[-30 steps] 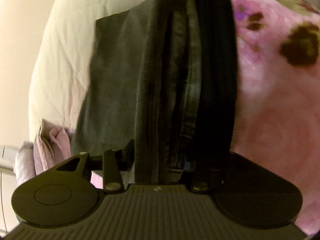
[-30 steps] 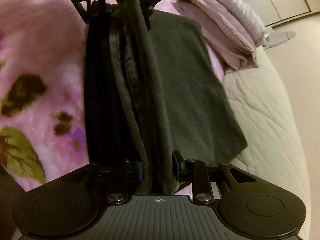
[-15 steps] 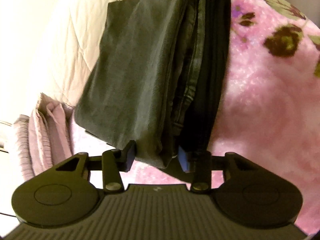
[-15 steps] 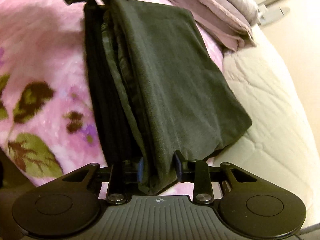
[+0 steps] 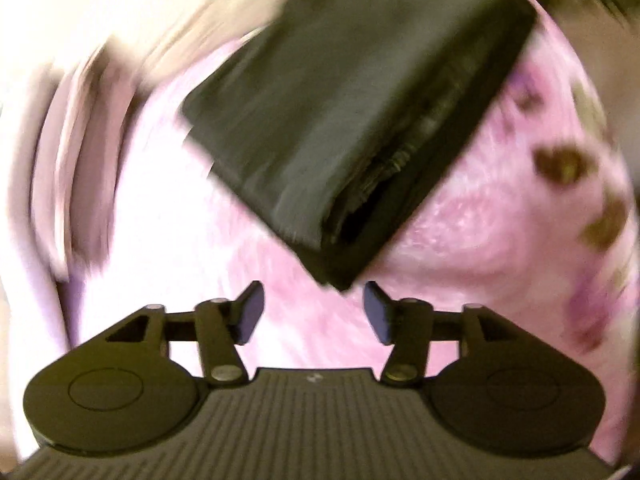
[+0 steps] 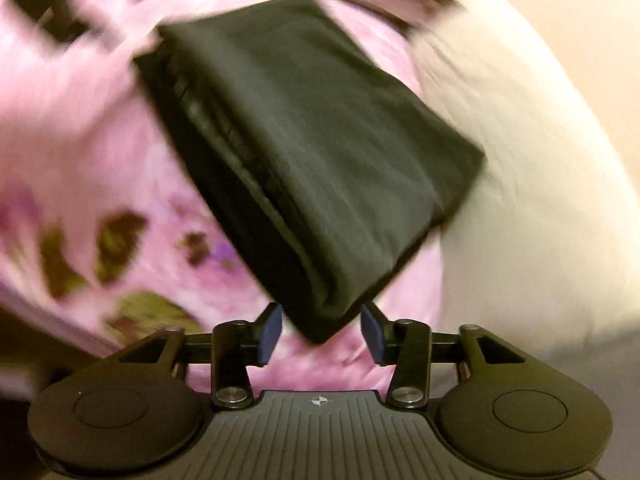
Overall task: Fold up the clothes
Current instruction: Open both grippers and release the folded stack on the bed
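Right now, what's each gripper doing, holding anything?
Left gripper: jaws opening, holding nothing; folded dark garment lies just beyond them.
Right gripper: jaws opening, garment corner between them, not pinched.

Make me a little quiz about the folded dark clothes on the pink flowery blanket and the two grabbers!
1. True or false: the left gripper is squeezing the folded dark clothes.
2. What lies under the clothes? A) pink flowered blanket B) wooden floor C) blue towel
3. Fill in: a corner of the clothes sits between the fingers of the ____ gripper.

Key
1. False. Its jaws are opening, and the corner of the bundle lies just ahead of the fingertips, untouched.
2. A
3. right. The corner is between the pads, but they are opening and do not press it.
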Motion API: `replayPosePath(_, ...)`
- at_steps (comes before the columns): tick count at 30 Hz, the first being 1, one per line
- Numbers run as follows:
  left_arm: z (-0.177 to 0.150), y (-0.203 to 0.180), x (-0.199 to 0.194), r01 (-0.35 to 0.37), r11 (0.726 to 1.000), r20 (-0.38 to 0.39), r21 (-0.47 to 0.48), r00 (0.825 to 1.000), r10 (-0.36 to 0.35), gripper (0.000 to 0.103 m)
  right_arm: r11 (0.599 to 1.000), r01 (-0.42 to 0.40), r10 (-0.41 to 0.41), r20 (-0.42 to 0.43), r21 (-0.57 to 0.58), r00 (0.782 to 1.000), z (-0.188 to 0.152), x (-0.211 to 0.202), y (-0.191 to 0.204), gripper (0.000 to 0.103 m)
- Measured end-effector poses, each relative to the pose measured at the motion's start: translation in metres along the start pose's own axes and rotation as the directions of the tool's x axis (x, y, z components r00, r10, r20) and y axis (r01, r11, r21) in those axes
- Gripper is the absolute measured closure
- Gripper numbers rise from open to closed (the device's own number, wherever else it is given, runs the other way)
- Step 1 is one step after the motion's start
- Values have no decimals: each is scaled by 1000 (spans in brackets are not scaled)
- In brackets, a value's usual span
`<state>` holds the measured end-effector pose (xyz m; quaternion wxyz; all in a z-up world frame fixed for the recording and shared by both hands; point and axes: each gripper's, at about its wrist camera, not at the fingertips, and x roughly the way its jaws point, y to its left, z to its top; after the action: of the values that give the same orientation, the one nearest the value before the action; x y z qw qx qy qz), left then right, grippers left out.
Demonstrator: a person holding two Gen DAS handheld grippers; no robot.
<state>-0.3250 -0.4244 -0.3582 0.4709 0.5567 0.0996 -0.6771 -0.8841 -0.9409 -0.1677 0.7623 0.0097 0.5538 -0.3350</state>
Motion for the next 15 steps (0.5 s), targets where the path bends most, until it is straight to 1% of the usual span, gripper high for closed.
replayPosePath(1,-1,5,-8,13,996,-13,-93,1000,-14,36,994,-39,40,-6,104,999,0,-8,-6,41)
replayPosePath(2,-2,10,-17,25,982,-22,-187,999,-30,30,975,-81,84,-3,207,996,0,-15,-11,35)
replayPosePath(3,-4,12,-25,36,964,-27,-262,999,-45,28,945,-124,127,10,301,992,-1,-21,-15,29)
replayPosePath(5,-8,13,-37,61,922,-30,-383,996,-78,19,879,-186,188,39,438,981,-1,-30,-21,27)
replayPosePath(6,-10,13,-43,69,897,-31,-436,995,-92,17,850,-202,204,49,486,978,1,-34,-22,27)
replayPosePath(7,-14,15,-49,82,866,-23,-494,994,-108,16,831,-206,208,54,516,977,4,-37,-23,26)
replayPosePath(8,-18,17,-55,99,827,-10,-553,992,-125,15,816,-207,209,58,540,976,6,-40,-23,26)
replayPosePath(9,-23,20,-62,120,783,9,-611,989,-144,15,802,-209,210,64,560,976,8,-45,-22,26)
replayPosePath(10,-29,25,-68,144,732,32,-666,986,-165,15,787,-211,210,70,580,975,10,-50,-21,25)
replayPosePath(12,-41,31,-81,177,656,67,-734,980,-189,14,771,-205,196,82,603,977,16,-61,-21,25)
replayPosePath(13,-45,32,-87,187,643,80,-742,978,-193,14,766,-198,181,89,611,979,18,-68,-19,25)
replayPosePath(14,-48,32,-94,196,643,91,-740,977,-193,14,761,-190,166,97,620,981,20,-76,-17,25)
replayPosePath(15,-50,32,-99,204,653,96,-729,976,-197,14,754,-183,151,104,630,983,21,-84,-15,25)
